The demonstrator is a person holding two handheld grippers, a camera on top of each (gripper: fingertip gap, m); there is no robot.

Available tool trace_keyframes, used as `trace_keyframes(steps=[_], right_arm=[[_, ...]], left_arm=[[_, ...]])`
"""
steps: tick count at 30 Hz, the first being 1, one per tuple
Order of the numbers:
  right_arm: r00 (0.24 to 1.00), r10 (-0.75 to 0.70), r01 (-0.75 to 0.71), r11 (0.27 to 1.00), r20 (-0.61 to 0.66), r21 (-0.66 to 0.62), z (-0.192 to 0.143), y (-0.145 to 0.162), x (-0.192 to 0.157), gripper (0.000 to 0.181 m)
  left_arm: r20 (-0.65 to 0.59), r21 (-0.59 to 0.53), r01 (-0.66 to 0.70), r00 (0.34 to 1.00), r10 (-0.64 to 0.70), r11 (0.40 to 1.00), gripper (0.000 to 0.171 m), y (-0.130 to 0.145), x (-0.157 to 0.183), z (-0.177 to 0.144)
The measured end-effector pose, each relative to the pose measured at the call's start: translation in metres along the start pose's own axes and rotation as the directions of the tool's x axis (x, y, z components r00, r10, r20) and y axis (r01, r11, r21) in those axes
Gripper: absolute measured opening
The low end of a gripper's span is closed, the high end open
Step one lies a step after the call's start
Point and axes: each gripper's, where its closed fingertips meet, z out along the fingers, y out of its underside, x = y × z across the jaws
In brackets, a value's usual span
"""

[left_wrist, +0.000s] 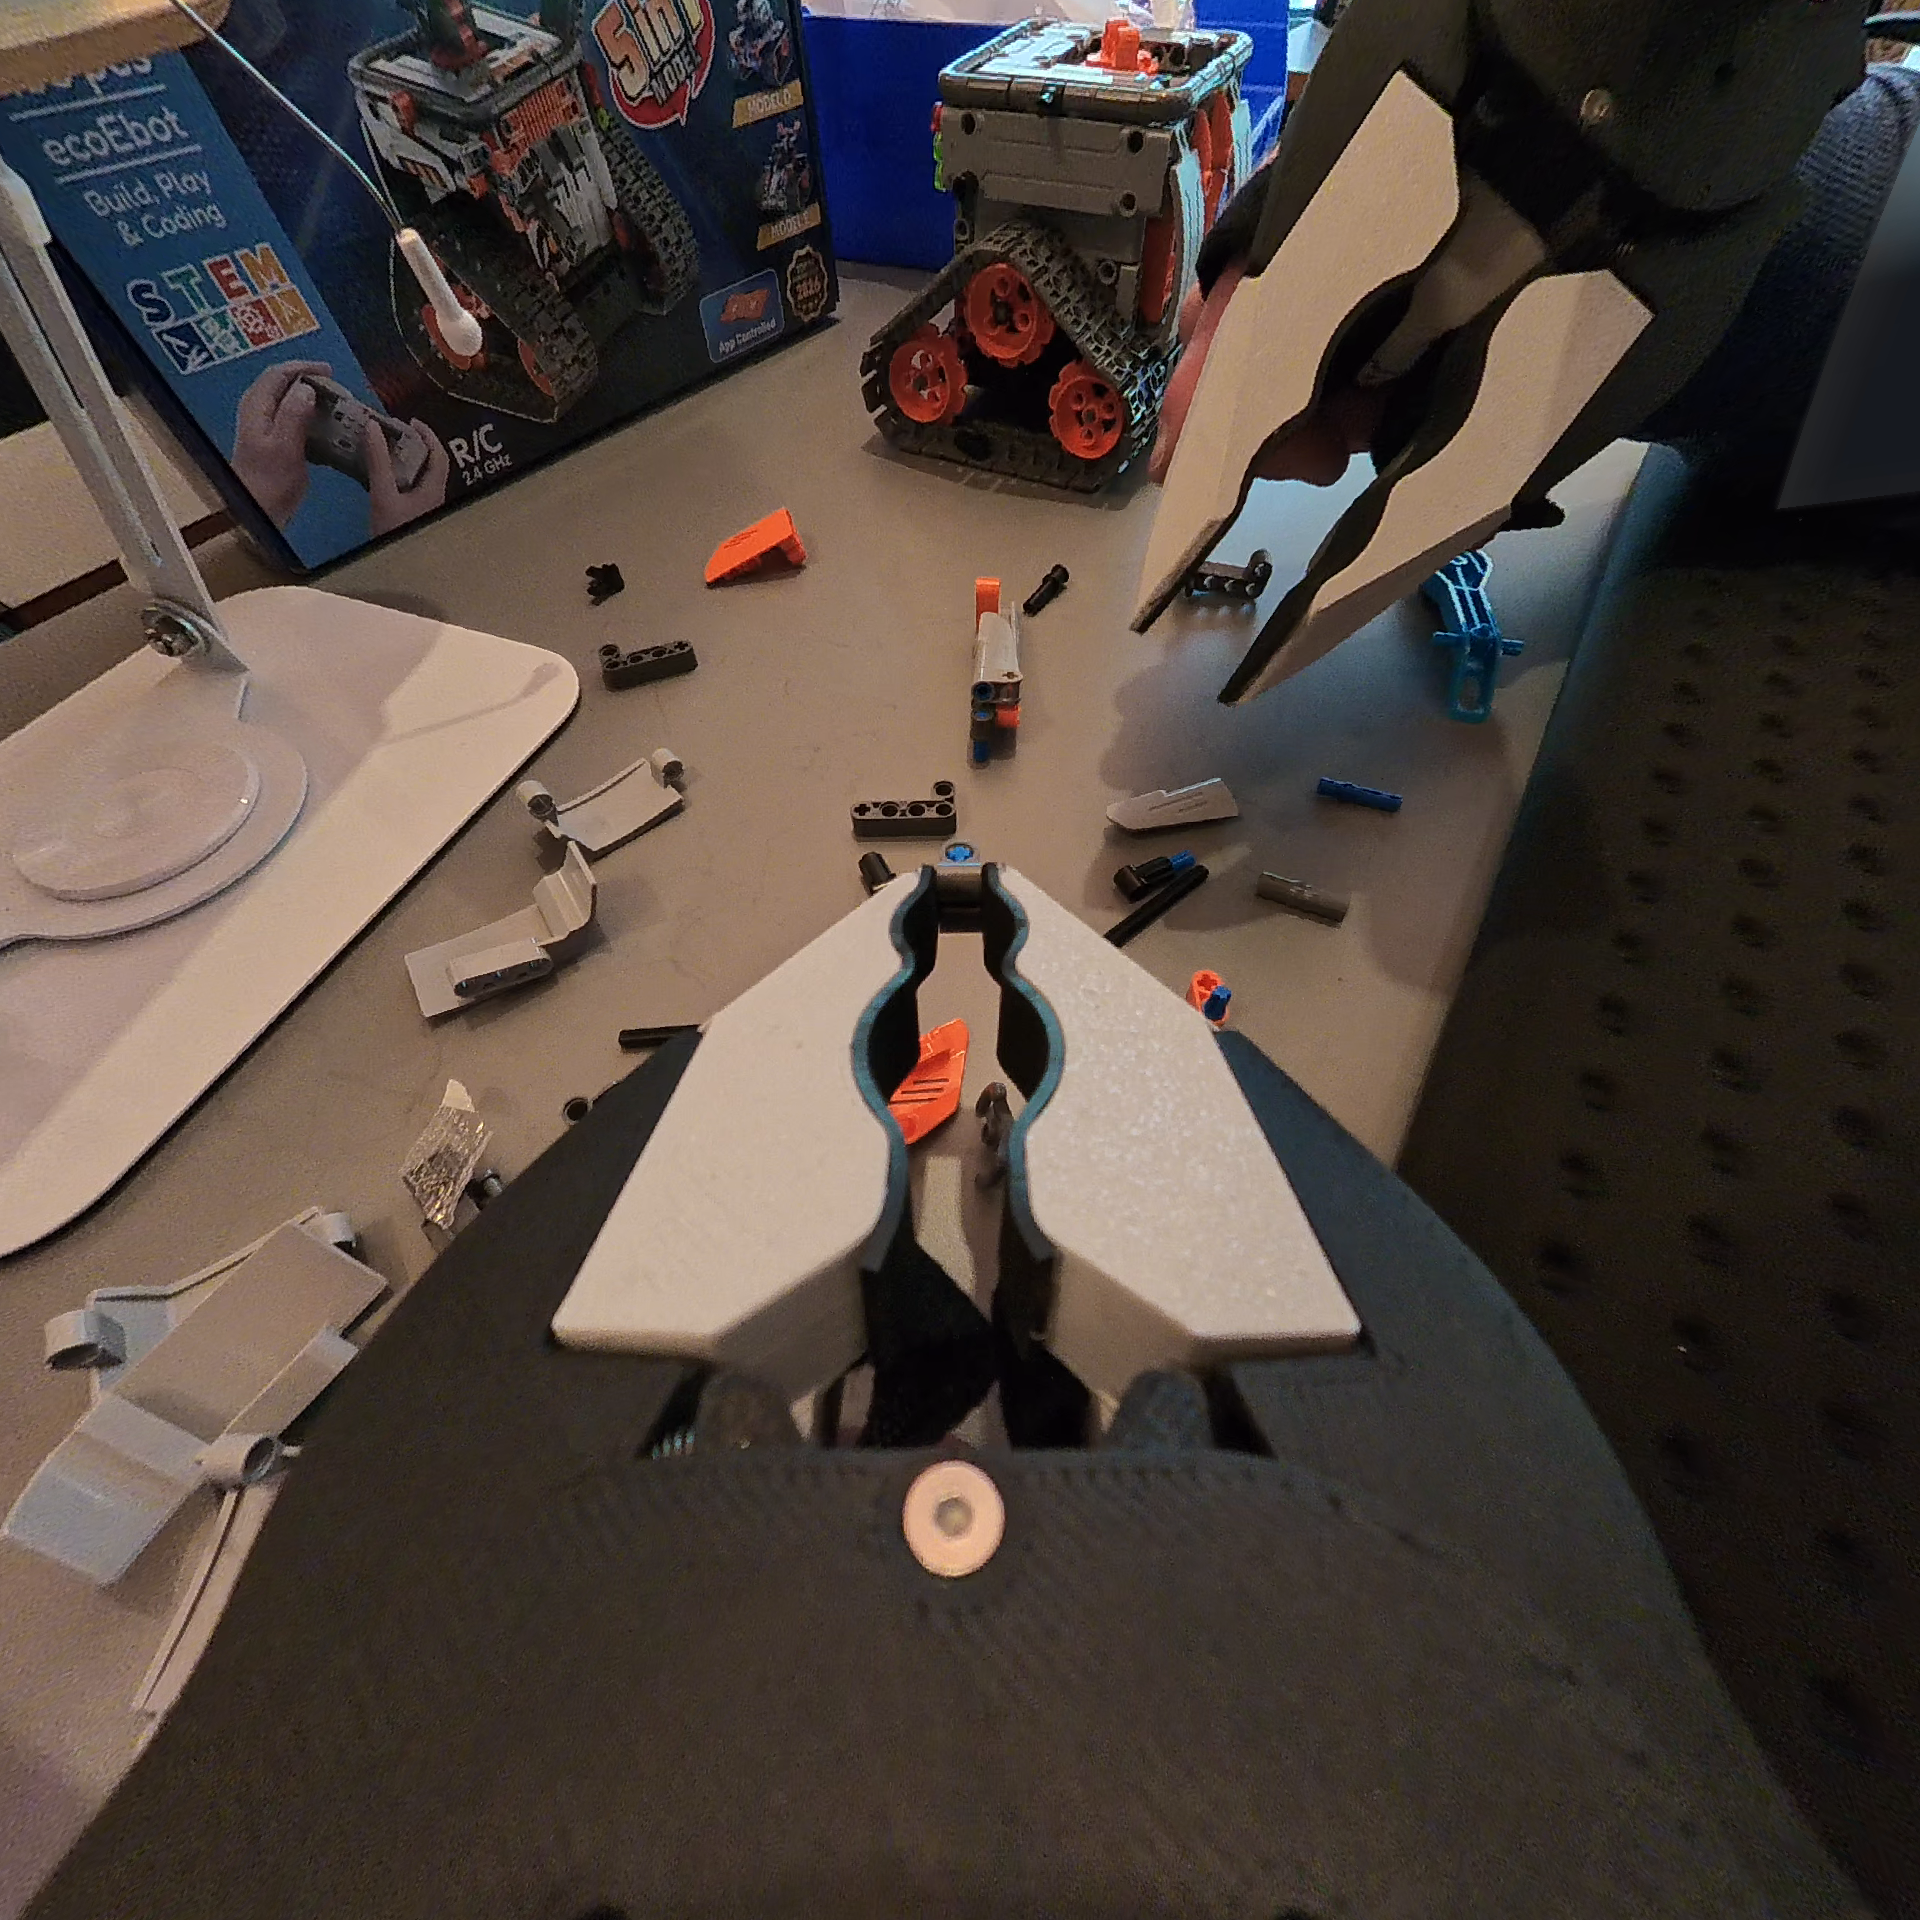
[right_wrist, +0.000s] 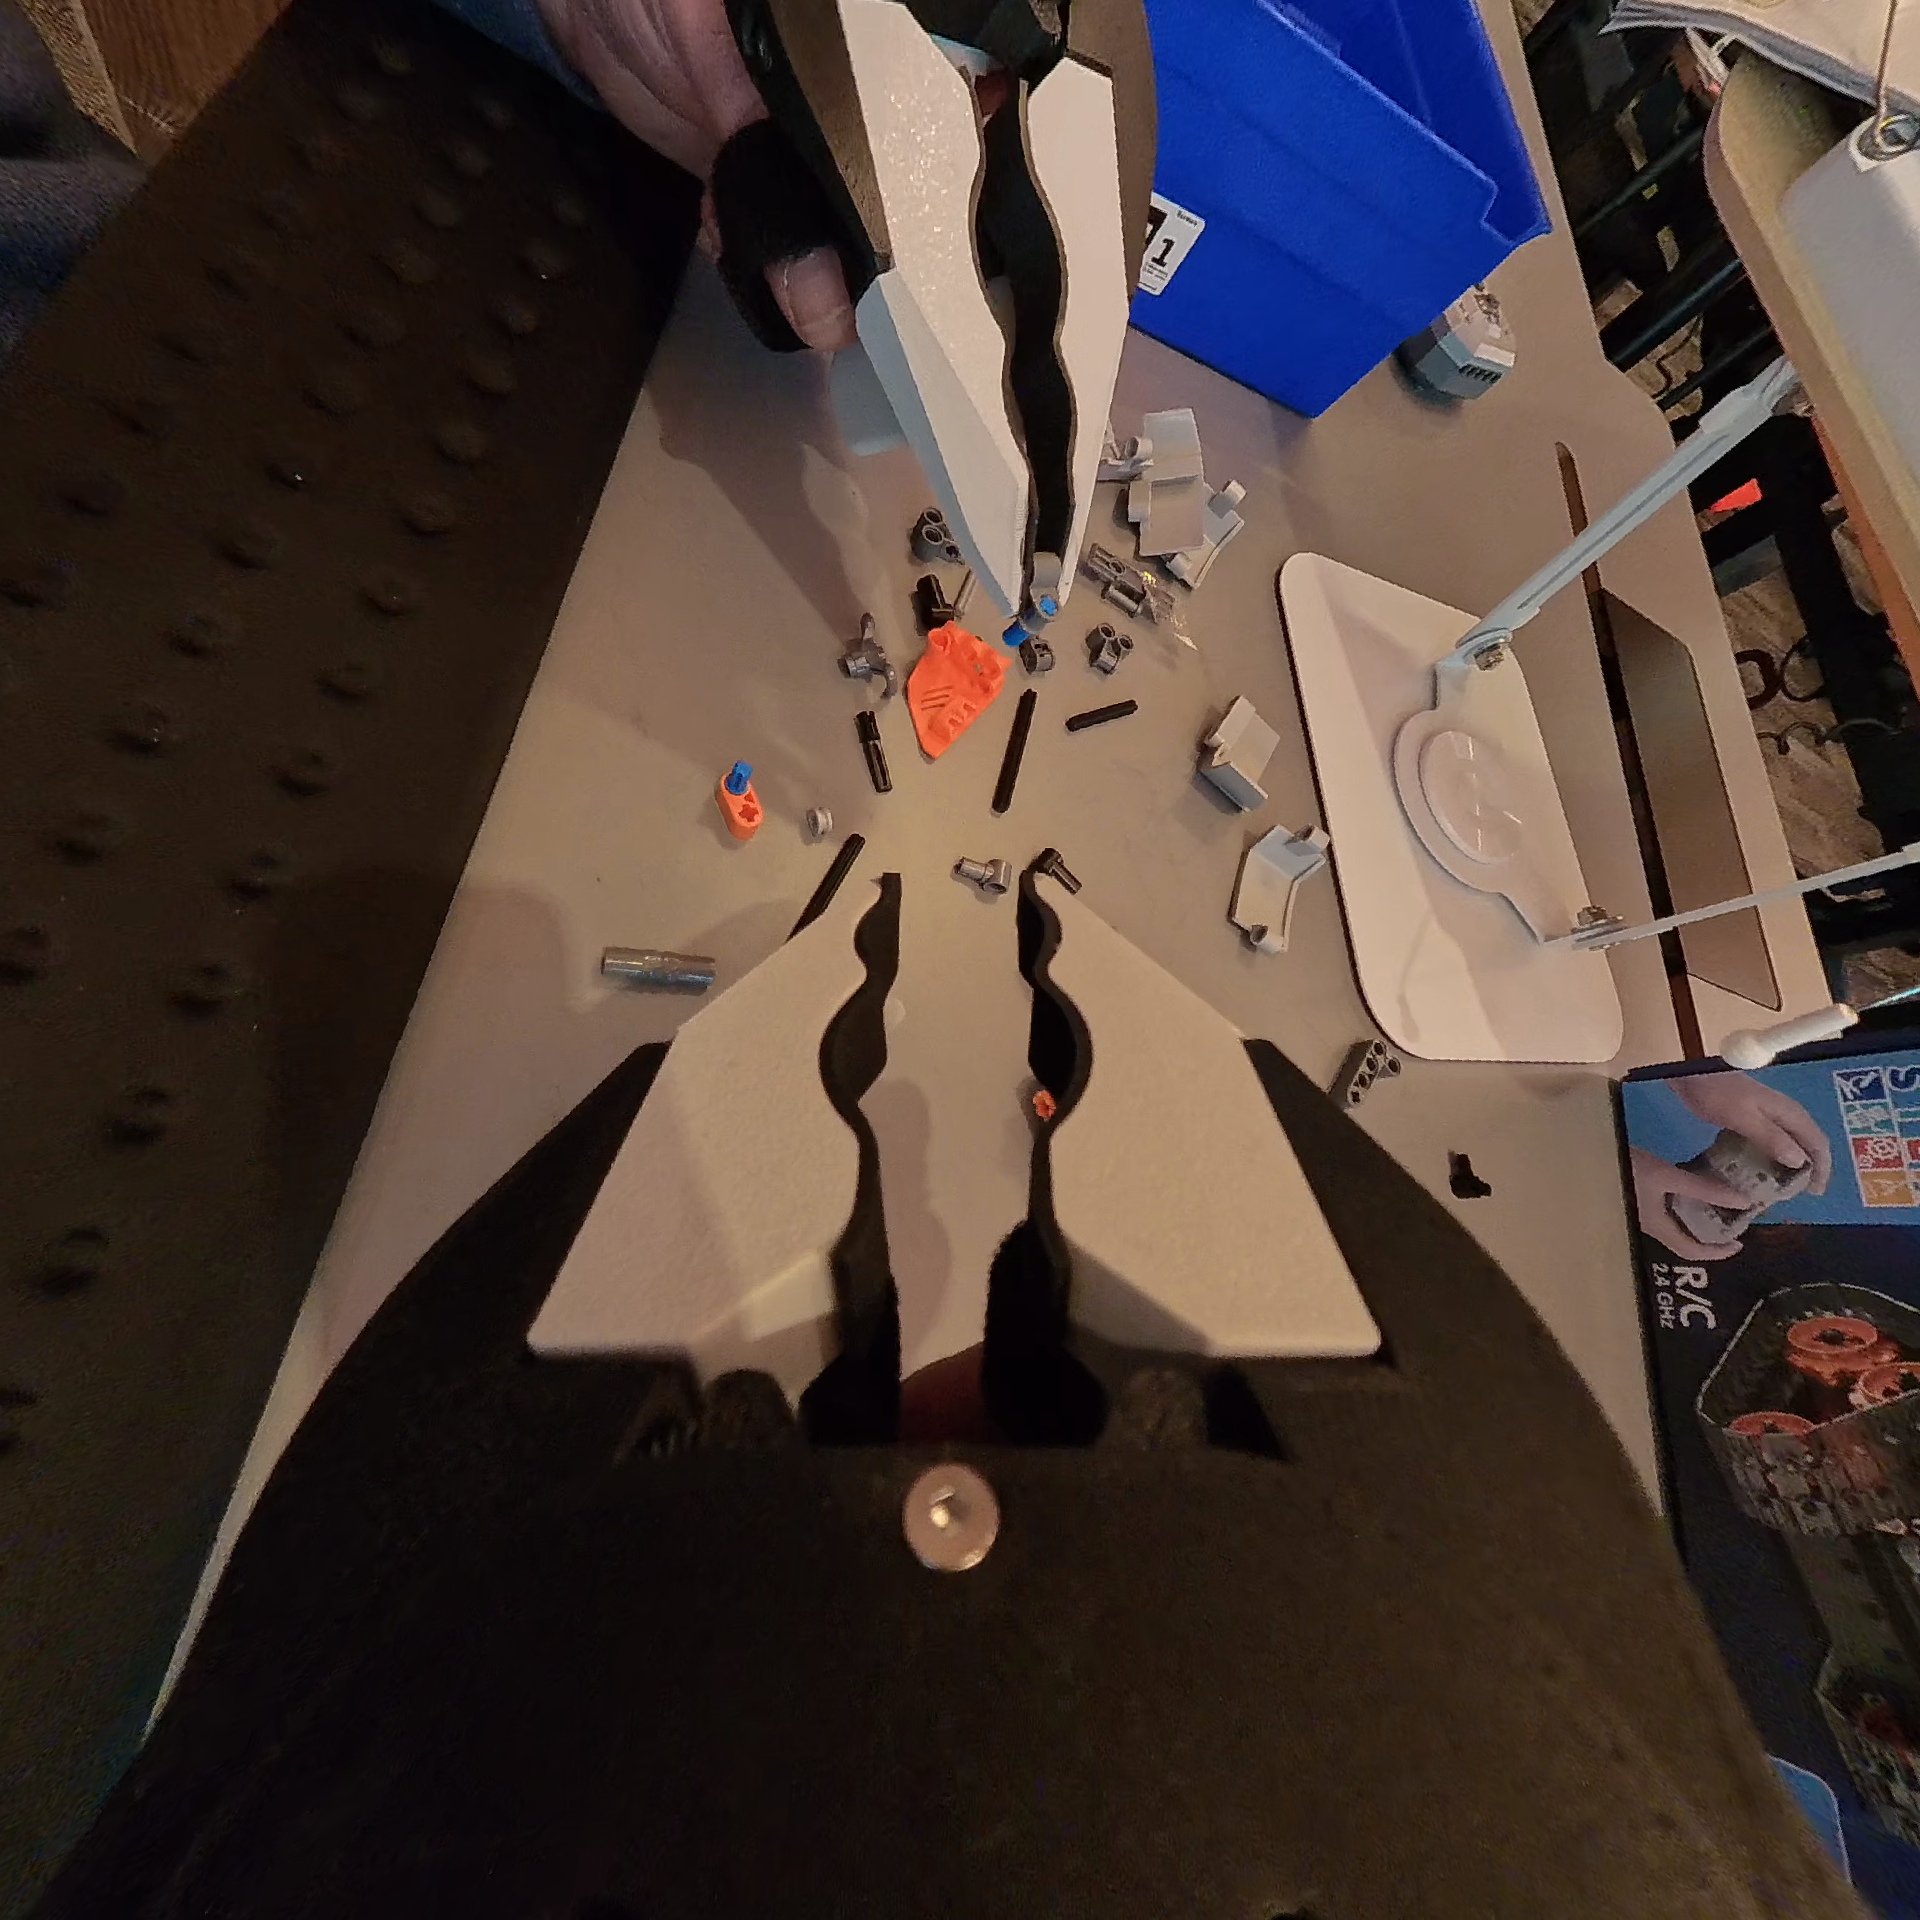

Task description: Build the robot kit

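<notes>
**Two grippers over a scatter of toy parts**

Two views, and I take the left wrist one first. My left gripper [left_wrist: 961, 883] sits in the middle of the frame with its tips pressed together on a small grey connector [left_wrist: 961, 883] that has a blue pin on its far end. To hold it well I would keep the pinch square and steady, since the piece is tiny and caught only at the very tips. Just beyond it lies a dark beam with holes [left_wrist: 904, 810], and a black rod [left_wrist: 1153, 906] lies to its right. An orange wedge [left_wrist: 755, 545] lies further up, and the tracked toy robot [left_wrist: 1049, 270] stands at upper centre beside its printed box [left_wrist: 416, 260]. My right gripper [left_wrist: 1195, 660] hangs at upper right. The white stand base [left_wrist: 343, 748] fills the left. The table edge [left_wrist: 1496, 831] runs down the right side, with dark carpet beyond; a blue pin [left_wrist: 1359, 795] lies near that edge.

In the right wrist view, my right gripper [right_wrist: 958, 881] is spread and holds nothing, hovering above the grey table [right_wrist: 582, 831]. Nearest its tips are a small grey pin joint [right_wrist: 985, 871] and a black elbow piece [right_wrist: 1058, 869]. The left gripper [right_wrist: 1039, 597] comes down from the top with the connector at its tips, above an orange panel [right_wrist: 954, 691]. Bare tabletop at centre left gives me the most room; the blue bin [right_wrist: 1351, 208] and stand crowd the upper right.
</notes>
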Motion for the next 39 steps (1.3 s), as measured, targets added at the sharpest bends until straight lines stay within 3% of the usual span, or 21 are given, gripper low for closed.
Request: trace_keyframes(steps=[11, 19, 24, 31, 35, 39], right_arm=[[0.998, -0.002, 0.001, 1.0, -0.058, -0.009, -0.016, 0.0, 0.014, 0.02], [0.971, 0.102, -0.103, 0.995, -0.217, 0.004, -0.085, -0.001, 0.045, 0.024], [0.961, 0.174, -0.191, 0.98, -0.216, -0.057, -0.113, 0.024, 0.022, 0.027], [0.958, 0.242, -0.261, 0.958, -0.151, -0.12, -0.1, 0.051, -0.016, 0.027], [0.956, 0.245, -0.264, 0.958, -0.162, -0.115, -0.094, 0.052, -0.012, 0.027], [0.956, 0.229, -0.253, 0.96, -0.185, -0.117, -0.094, 0.051, 0.0, 0.028]], left_arm=[[0.005, -0.008, -0.004, 1.0, 0.004, 1.0, 0.006, 0.002, -0.003, 0.001], [0.004, -0.014, -0.03, 1.0, 0.03, 0.999, 0.006, 0.001, 0.0, 0.003], [0.005, -0.021, -0.046, 0.999, 0.046, 0.999, 0.006, 0.002, 0.001, 0.005], [0.074, -0.011, -0.071, 0.995, 0.072, 0.997, 0.006, -0.004, -0.008, -0.001], [0.177, 0.054, -0.067, 0.983, 0.057, 0.996, 0.006, -0.019, -0.024, -0.023], [0.272, 0.058, -0.088, 0.96, 0.069, 0.994, 0.006, -0.018, -0.031, -0.042]])
